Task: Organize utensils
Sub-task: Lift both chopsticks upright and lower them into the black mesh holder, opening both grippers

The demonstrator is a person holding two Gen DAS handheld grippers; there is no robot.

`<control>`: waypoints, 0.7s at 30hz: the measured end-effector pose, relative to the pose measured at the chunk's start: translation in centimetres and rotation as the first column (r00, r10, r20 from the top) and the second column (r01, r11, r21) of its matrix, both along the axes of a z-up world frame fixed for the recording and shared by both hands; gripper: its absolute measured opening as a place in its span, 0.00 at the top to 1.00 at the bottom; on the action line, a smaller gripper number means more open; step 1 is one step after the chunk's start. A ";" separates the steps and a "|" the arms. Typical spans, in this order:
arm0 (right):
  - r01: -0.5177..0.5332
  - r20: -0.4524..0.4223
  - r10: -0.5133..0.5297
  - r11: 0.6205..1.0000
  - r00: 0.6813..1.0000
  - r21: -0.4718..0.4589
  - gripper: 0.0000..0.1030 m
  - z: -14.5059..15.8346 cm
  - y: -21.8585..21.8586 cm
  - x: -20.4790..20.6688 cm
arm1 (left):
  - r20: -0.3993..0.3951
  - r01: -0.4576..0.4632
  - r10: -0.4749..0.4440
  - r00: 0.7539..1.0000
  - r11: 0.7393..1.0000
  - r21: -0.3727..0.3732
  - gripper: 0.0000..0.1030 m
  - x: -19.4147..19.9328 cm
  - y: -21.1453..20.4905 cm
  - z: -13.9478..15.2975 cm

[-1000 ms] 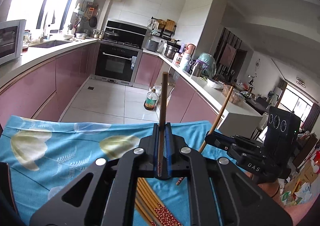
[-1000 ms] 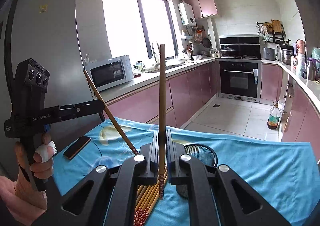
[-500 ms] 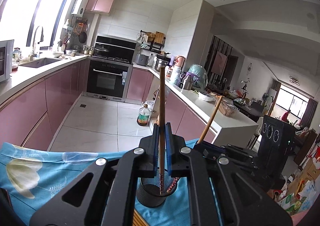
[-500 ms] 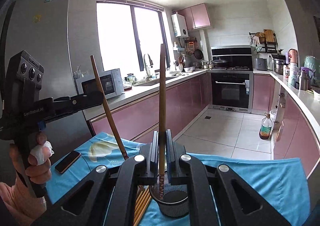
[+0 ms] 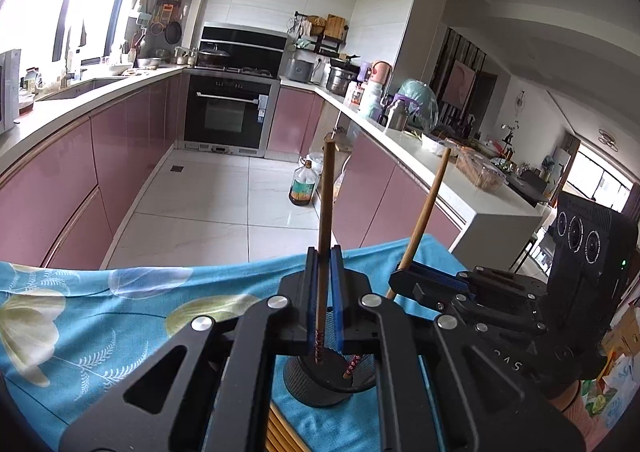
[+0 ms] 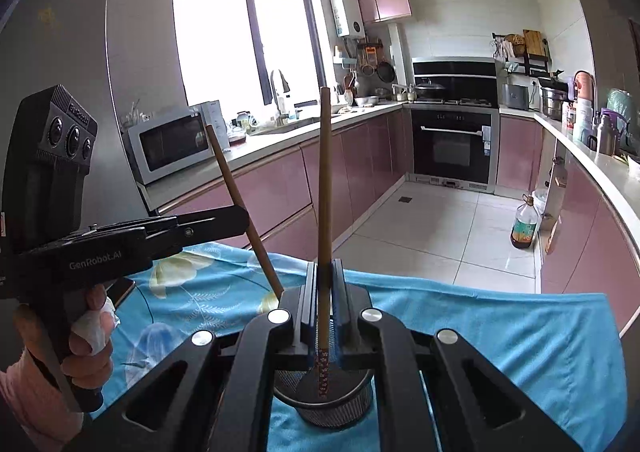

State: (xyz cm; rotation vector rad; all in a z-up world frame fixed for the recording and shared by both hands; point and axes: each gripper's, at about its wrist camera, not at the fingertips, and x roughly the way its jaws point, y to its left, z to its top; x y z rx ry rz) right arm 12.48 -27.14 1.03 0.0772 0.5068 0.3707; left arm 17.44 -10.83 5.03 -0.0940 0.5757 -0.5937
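Left hand-held gripper [image 5: 324, 292]: jaws clamped on one wooden chopstick [image 5: 325, 212], held near its patterned red end, shaft pointing up and away, close to upright. Patterned tip just over the mouth of the black mesh utensil holder [image 5: 320, 384]; cannot tell whether tip is inside the rim or only above it.

Right hand-held gripper [image 6: 324, 300]: jaws clamped on a second chopstick [image 6: 324, 180], likewise near the patterned end, shaft near upright. Tip hanging over the holder opening in the right wrist view; in the left wrist view this stick leans, its red tip low inside the holder mouth.

Mesh holder upright on the worktop [image 6: 500, 336], covered with a blue floral cloth, directly below both grippers. Both grippers close together over the holder, not touching as far as visible.

More chopsticks [image 5: 280, 428] lying flat on the cloth just beside the holder base, only partly seen under the left gripper body.

Person's hand [image 6: 86, 336] on the left gripper handle, one finger wrapped in white; pink sleeve at frame edge. Dark phone [image 6: 122, 288] flat on the cloth, mostly hidden behind the left gripper.

Background: pink cabinets, oven, microwave, oil bottle on the floor
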 end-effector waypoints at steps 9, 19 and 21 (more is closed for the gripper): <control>-0.008 -0.107 0.006 1.000 0.994 -0.020 0.94 -2.2 0.4 1.6 | -0.071 0.023 -0.019 0.997 0.998 0.060 0.94 2.4 -1.2 -3.5; 0.037 -0.126 -0.038 0.999 0.991 -0.008 0.81 -3.0 0.8 2.4 | -0.101 -0.001 0.008 0.995 0.998 0.069 0.86 3.8 -0.2 -5.0; 0.043 -0.117 -0.044 0.999 0.992 -0.006 0.76 -3.0 0.6 2.3 | -0.095 -0.006 0.012 0.995 0.998 0.069 0.82 3.6 0.1 -5.2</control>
